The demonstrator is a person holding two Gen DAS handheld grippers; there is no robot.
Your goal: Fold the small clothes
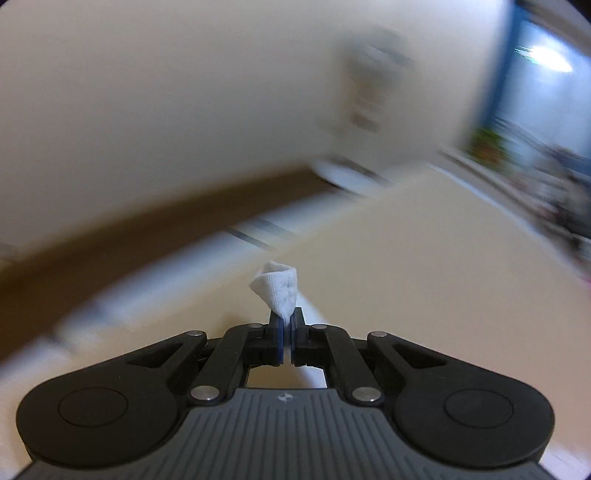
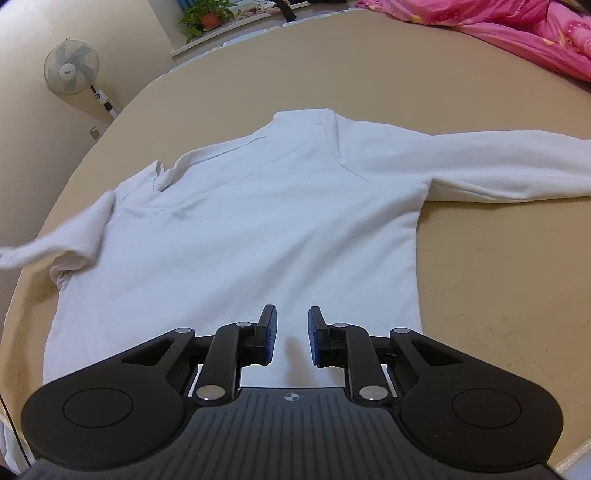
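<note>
Item: white long-sleeved top [image 2: 258,221], spread flat on a beige bed surface [image 2: 480,277], collar away from the right wrist camera, its hem nearest. One sleeve [image 2: 509,166] is extended straight toward the picture's right; the opposite sleeve [image 2: 55,243] is seen lifted and blurred at the picture's left edge.

Left gripper [image 1: 287,325]: jaws pressed together on a small tuft of white knit fabric [image 1: 277,291], judged to be that lifted sleeve's cuff. The background is smeared.

Right gripper [image 2: 291,332]: jaws set narrowly apart above the hem, nothing gripped between them.

Also noted: standing fan [image 2: 72,72], potted plant [image 2: 207,14], pink bedding [image 2: 517,26].

Hazards, as judged: only a thin pinch of cloth is held, so slippage is likely under a quick pull. With the hem unpinned, the whole body may be dragged askew, and the sleeve fold creased.
</note>
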